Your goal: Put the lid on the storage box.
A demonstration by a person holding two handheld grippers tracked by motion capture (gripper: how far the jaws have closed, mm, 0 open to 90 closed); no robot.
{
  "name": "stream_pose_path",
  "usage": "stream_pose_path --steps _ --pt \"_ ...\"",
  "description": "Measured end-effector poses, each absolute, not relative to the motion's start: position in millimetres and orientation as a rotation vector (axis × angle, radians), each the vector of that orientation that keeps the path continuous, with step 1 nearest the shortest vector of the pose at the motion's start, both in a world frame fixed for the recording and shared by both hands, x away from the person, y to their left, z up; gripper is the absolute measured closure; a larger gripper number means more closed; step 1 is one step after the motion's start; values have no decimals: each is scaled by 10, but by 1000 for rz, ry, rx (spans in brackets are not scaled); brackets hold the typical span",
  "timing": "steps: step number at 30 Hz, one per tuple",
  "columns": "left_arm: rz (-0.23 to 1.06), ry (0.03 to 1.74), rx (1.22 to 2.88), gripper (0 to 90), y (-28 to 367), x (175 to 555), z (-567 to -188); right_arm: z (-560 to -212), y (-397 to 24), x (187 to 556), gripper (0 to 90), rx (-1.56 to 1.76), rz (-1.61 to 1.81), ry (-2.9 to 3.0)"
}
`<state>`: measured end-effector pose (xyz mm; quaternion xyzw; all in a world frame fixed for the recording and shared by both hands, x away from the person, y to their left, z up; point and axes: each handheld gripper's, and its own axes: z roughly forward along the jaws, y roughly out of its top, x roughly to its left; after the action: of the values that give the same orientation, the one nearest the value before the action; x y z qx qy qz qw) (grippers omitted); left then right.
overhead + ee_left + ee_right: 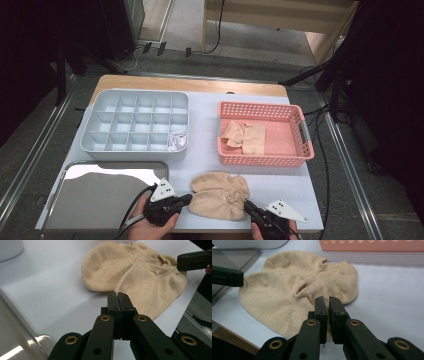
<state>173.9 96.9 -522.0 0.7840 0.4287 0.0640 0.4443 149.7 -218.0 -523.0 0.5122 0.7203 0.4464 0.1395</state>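
Note:
A pair of beige socks (220,195) lies crumpled on the white mat near the front edge. My left gripper (189,198) rests at the socks' left edge, its jaws pressed together (117,294) with no fabric showing between them. At the socks' right edge is my right gripper (246,204). Its jaws stand nearly together (328,298) above the cloth (294,290), with only a thin slit between and nothing visibly pinched. Each gripper view shows the tip of the other gripper at the far side of the socks (135,272).
A grey divided organiser (135,125) stands at the back left with a white item (177,141) in its front right cell. A pink basket (300,145) at the back right holds beige socks (245,137). A shiny metal tray (105,195) lies front left, beside my left gripper.

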Motion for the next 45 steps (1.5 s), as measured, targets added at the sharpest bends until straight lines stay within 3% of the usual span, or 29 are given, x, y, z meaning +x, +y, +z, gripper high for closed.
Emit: stream_pose_path --steps 5,8,10,14,15,24,31,41,43,45 --pt "142 1079 1944 674 930 1753 -5252 -5234 -2179 1499 859 1480 1290 2082" --pt "145 1078 1965 609 883 1754 -5268 -5237 -2176 1503 859 1473 1288 2085" --pt "150 1094 1984 645 851 1766 -5276 -5235 -2172 1501 859 1476 1287 2085" --pt "159 1076 1998 877 838 1754 -5251 -5219 -2163 1488 859 1465 1302 2076" --pt "164 1073 1988 888 843 1750 -5241 -5213 -2165 1486 859 1453 1305 2077" --pt "185 1074 1929 895 955 1819 -5124 -5096 -2155 1479 860 1399 1336 2046" --pt "167 1108 1927 896 916 2034 -5094 -5009 -2175 1689 864 1376 1296 2026" --pt "170 1155 1953 891 875 2251 -5171 -5198 -2200 2037 865 1475 1256 2065" --pt "170 1162 1959 881 866 2263 -5195 -5232 -2203 2042 856 1492 1258 2077" --pt "162 1177 1965 797 857 2280 -5215 -5245 -2227 2039 787 1496 1279 2066"
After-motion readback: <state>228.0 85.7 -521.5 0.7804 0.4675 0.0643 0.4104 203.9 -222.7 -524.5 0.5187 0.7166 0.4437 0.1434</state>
